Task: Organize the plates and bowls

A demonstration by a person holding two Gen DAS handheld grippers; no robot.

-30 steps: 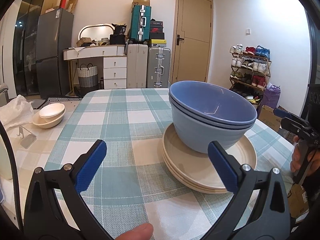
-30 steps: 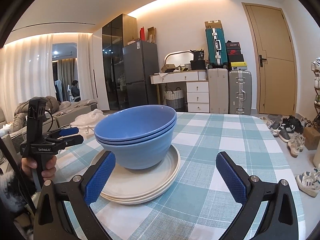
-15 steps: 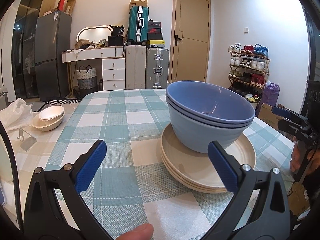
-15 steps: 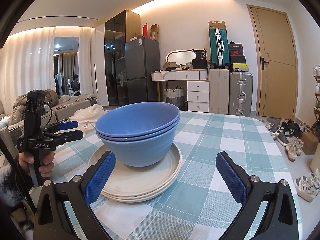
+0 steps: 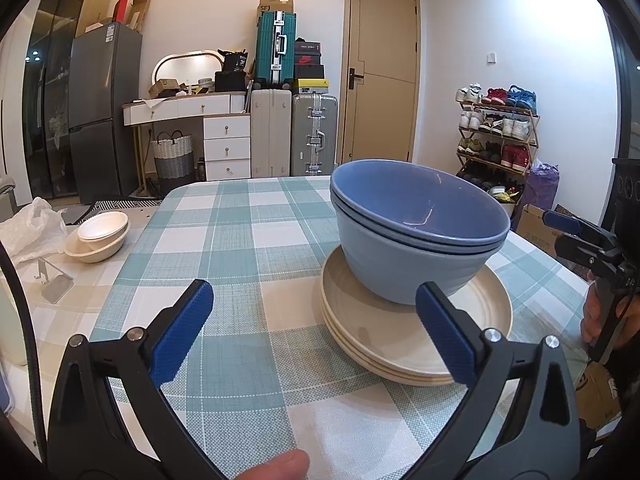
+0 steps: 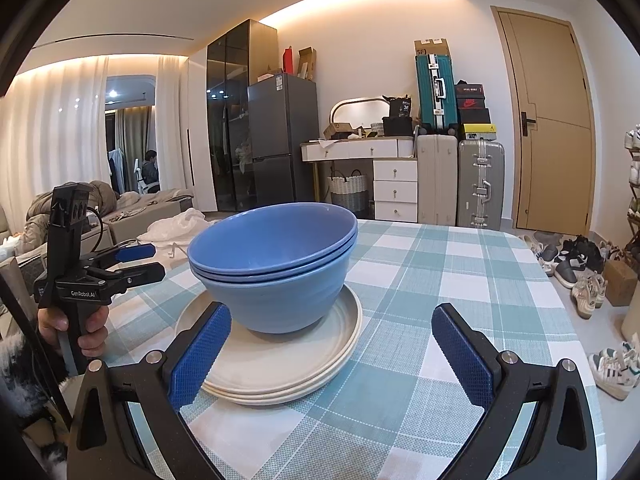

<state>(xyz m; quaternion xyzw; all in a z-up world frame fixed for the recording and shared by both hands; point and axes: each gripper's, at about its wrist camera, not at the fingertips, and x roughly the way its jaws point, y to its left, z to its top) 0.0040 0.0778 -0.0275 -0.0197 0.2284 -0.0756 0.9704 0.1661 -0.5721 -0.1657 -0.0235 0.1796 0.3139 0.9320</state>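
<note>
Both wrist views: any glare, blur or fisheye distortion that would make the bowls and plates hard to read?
Left wrist view: sharp, evenly lit; a small highlight streak inside the top bowl; the door bows only mildly and dark vignette fills the corners. Right wrist view: plates crisp with soft shadow beneath; ceiling cove light blown out; door frame curves strongly.

The left hand-held gripper [image 6: 138, 261] reads "GenRobot.AI"; a cardboard box [image 6: 431, 47] reads "SF".

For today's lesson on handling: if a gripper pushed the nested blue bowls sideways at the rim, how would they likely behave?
The blue bowls sit on a narrow base with a wide rim, so they would probably tip. The cream plates look smooth, so the bowls might slide instead. They look rigid, not floppy.
</note>
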